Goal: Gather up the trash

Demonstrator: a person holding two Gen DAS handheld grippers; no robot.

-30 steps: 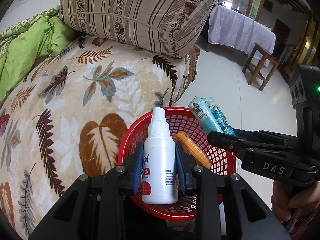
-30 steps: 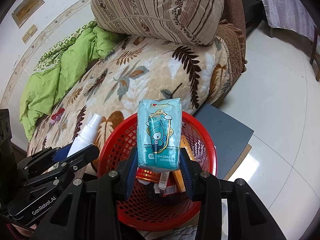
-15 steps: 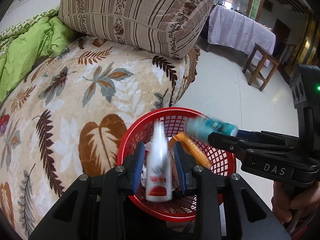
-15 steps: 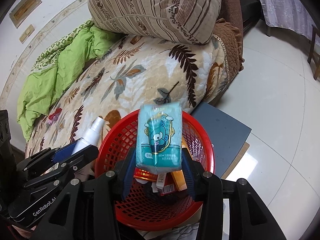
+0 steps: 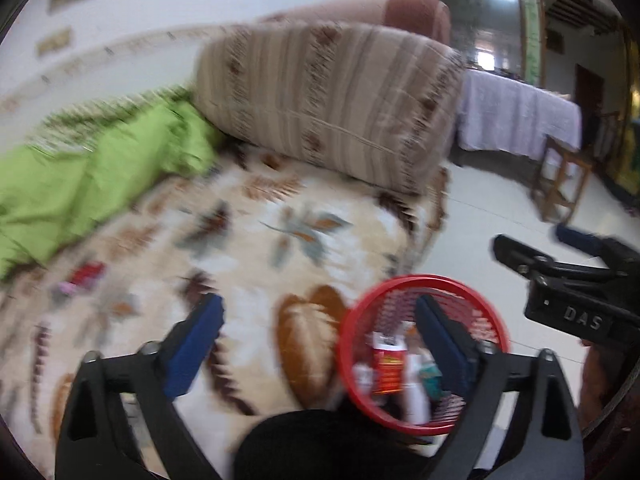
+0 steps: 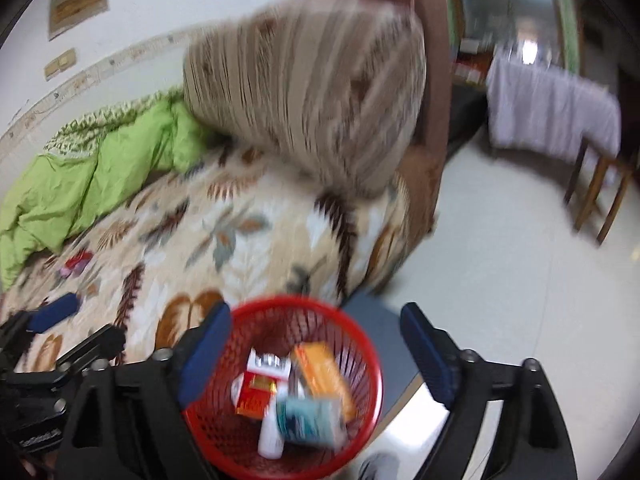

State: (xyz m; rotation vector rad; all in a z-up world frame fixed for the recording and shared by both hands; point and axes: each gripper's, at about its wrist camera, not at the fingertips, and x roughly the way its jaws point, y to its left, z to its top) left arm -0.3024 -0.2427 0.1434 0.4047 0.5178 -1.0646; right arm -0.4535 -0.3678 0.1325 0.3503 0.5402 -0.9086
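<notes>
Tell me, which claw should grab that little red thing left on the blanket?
Probably the left claw: open, empty, and on the side of the red scrap on the blanket. The right claw, also open, hangs over the basket.

Below my right hand-held gripper (image 6: 316, 344), a red plastic mesh basket (image 6: 360, 340); ahead, soft leaf-print cloth blanket (image 6: 248, 216), glossy pale floor (image 6: 500, 264), wooden stool (image 6: 600, 200) beyond.

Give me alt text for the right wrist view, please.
The right gripper, open and empty, hangs above a red mesh basket holding a teal packet, white bottle, orange box and red-and-white carton. Behind lies a leaf-print bed; the image is motion-blurred.
</notes>
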